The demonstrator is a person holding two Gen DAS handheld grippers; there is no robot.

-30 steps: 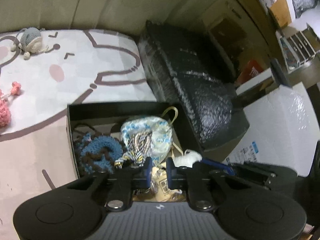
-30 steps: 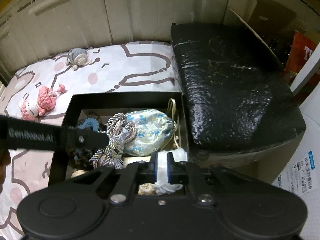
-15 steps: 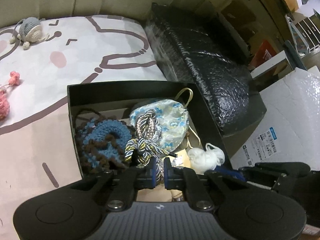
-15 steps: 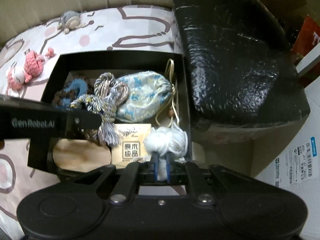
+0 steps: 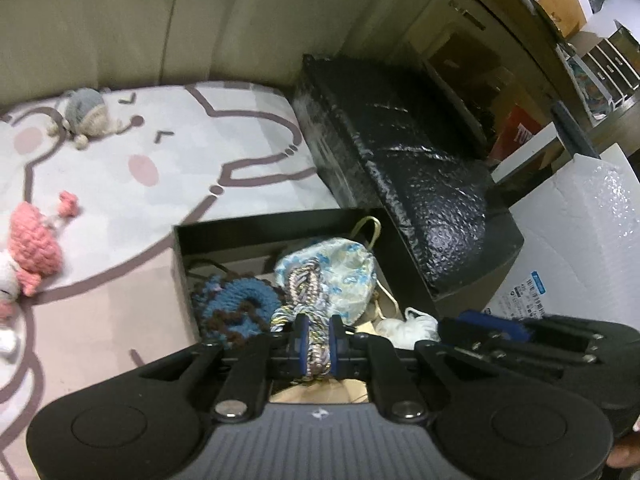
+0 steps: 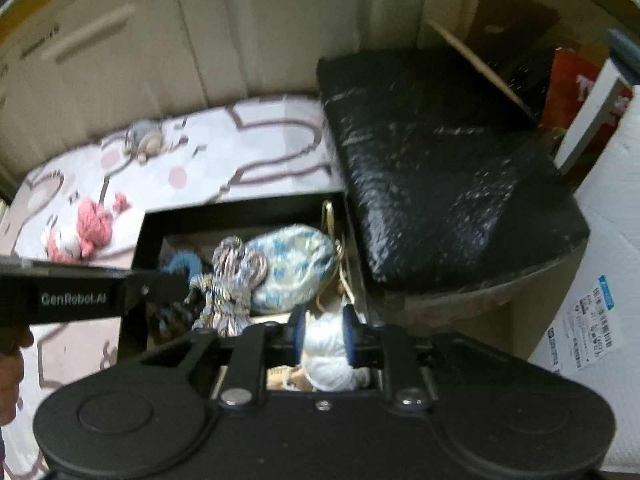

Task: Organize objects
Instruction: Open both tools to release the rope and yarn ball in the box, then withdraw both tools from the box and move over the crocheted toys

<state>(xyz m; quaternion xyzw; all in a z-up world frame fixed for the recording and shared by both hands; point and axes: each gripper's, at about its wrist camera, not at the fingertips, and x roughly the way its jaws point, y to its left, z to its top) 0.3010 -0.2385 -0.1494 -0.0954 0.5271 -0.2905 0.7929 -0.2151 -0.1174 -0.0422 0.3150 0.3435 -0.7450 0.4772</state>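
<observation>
Left tongs [image 5: 319, 346]: pinching the braided cord [image 5: 306, 284] inside the black box [image 5: 256, 230].
Right tongs [image 6: 325, 338]: gripping the white yarn ball [image 6: 326, 354] near the box's right wall.
Blue pouch [image 6: 290, 268]: lying in the box, beside the cord.
Pink doll [image 5: 34, 246]: lying on the mat [image 5: 180, 168], left of the box.

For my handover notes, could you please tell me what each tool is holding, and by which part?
The left tool grips the braided cord knot by its lower tassel end. The right tool grips the white fluffy bundle around its upper middle.
</observation>
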